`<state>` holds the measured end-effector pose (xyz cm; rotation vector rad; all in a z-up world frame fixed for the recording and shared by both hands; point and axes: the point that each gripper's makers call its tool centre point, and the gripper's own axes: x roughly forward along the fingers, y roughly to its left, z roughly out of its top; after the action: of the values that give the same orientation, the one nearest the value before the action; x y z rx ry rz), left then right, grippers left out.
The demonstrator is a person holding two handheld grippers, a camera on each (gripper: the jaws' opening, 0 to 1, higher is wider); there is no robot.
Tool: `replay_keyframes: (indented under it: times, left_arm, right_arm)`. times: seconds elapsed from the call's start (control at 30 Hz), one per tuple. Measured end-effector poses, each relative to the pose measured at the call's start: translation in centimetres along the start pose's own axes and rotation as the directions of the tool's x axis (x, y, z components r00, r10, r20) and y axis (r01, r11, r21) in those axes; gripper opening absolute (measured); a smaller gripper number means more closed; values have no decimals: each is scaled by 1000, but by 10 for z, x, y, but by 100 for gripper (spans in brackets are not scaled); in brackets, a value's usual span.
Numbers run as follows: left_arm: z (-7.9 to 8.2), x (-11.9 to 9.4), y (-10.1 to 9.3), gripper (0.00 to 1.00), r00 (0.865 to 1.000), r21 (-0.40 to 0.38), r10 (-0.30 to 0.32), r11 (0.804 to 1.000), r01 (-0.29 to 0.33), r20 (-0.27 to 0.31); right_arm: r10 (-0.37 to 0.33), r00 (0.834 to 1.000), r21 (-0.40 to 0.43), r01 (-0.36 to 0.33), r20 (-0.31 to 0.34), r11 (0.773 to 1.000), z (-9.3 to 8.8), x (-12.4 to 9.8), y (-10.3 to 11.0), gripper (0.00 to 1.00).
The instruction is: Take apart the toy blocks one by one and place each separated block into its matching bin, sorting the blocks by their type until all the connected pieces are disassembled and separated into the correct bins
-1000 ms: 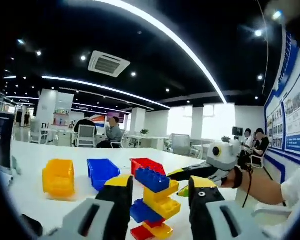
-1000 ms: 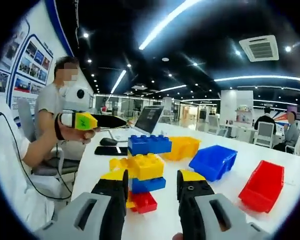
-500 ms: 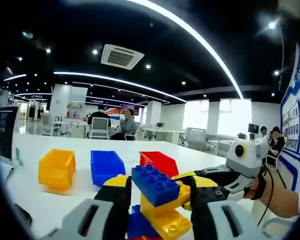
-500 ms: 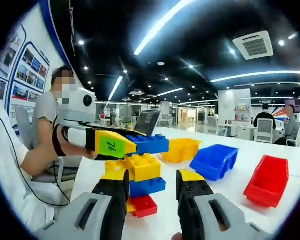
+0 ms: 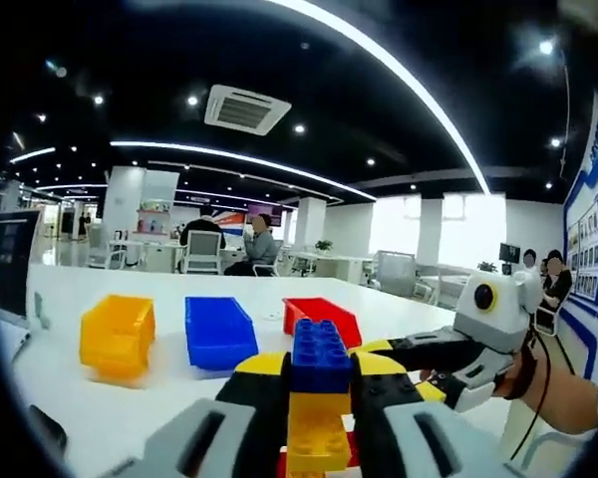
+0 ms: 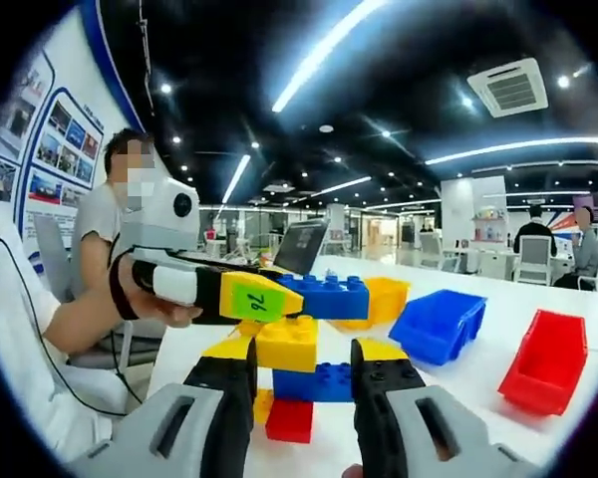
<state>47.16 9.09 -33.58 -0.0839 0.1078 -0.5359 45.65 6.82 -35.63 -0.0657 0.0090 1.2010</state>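
Left gripper (image 5: 319, 398) is clamped on the top blue block (image 5: 321, 355); right gripper (image 6: 301, 383) sits narrow around the yellow block (image 6: 288, 343) of the block stack (image 6: 299, 373), grip contact unclear. Stack is near, on the white table (image 6: 458, 383); yellow bin (image 5: 118, 337), blue bin (image 5: 219, 331) and red bin (image 5: 324, 319) sit far behind it. Risk: if the right grip is loose, pulling the blue block lifts or tips the whole stack.

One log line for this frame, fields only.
left gripper: shut on top blue toy block | right gripper: open around yellow toy block | stack: still joined
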Motion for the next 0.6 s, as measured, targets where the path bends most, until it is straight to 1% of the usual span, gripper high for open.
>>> replay_keyframes:
  times: [0.07, 0.13, 0.17, 0.27, 0.43, 0.53, 0.6]
  left_arm:
    - [0, 0, 0, 25, 1000, 12, 6, 1000, -6, 4]
    - [1, 1, 0, 25, 1000, 22, 14, 1000, -14, 6]
    - [1, 1, 0, 25, 1000, 26, 16, 1000, -16, 7]
    - [1, 0, 2, 24, 1000, 18, 16, 1000, -16, 6]
    - [0, -1, 2, 24, 1000, 14, 13, 1000, -13, -8]
    - [1, -1, 2, 24, 1000, 2, 14, 1000, -14, -8]
    - [1, 0, 2, 24, 1000, -21, 16, 1000, -16, -9]
  right_arm:
    - [7, 1000, -1, -7, 3, 1000, 0, 1, 4, 32]
    - [19, 1000, -35, -19, 9, 999, 2, 2, 9, 25]
    - [1, 1000, -56, -1, 7, 998, 2, 2, 7, 25]
    - [6, 1000, -62, -6, 4, 998, 2, 1, 7, 25]
    - [4, 1000, -98, -3, 5, 995, 3, -2, 15, 25]
    - [4, 1000, -91, -3, 10, 996, 4, -3, 15, 25]
    - [3, 1000, -80, -1, 15, 997, 4, -4, 15, 25]
